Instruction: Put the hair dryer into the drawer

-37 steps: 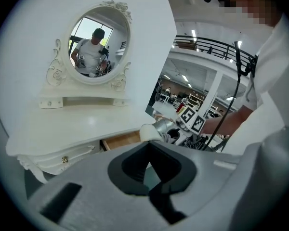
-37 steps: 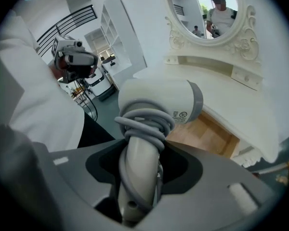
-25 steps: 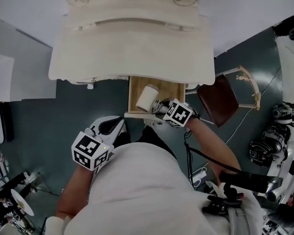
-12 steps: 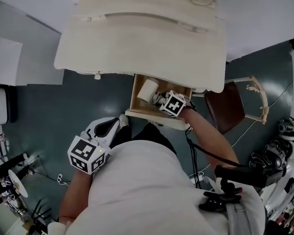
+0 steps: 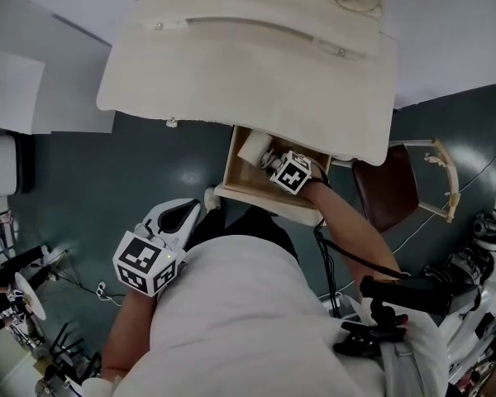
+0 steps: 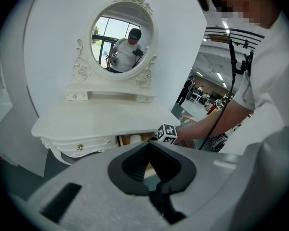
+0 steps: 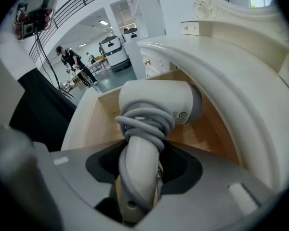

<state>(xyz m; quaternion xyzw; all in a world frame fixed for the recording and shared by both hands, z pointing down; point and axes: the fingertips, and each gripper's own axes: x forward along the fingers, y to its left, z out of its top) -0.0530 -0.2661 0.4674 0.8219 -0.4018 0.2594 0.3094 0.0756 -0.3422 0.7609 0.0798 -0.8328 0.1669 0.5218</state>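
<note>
The white hair dryer (image 7: 156,102) has its grey cord wound round the handle (image 7: 139,177). My right gripper (image 7: 142,154) is shut on that handle and holds the dryer inside the open wooden drawer (image 7: 94,121), its barrel under the tabletop's edge. From the head view the dryer (image 5: 253,148) lies in the drawer (image 5: 236,180) of the white dressing table (image 5: 248,73), with the right gripper (image 5: 274,165) just behind it. My left gripper (image 5: 197,211) hangs back over the floor, left of the drawer. Its jaws meet at the tips (image 6: 149,146) with nothing between them.
A brown-seated chair (image 5: 384,193) stands right of the drawer. Camera gear and cables (image 5: 479,246) crowd the right edge, more stands (image 5: 25,296) the lower left. The table carries an oval mirror (image 6: 120,40) and a shut small drawer with a knob (image 6: 79,148).
My right gripper has sunk with the dryer deeper into the drawer, further under the tabletop. The left gripper has stayed about where it was.
</note>
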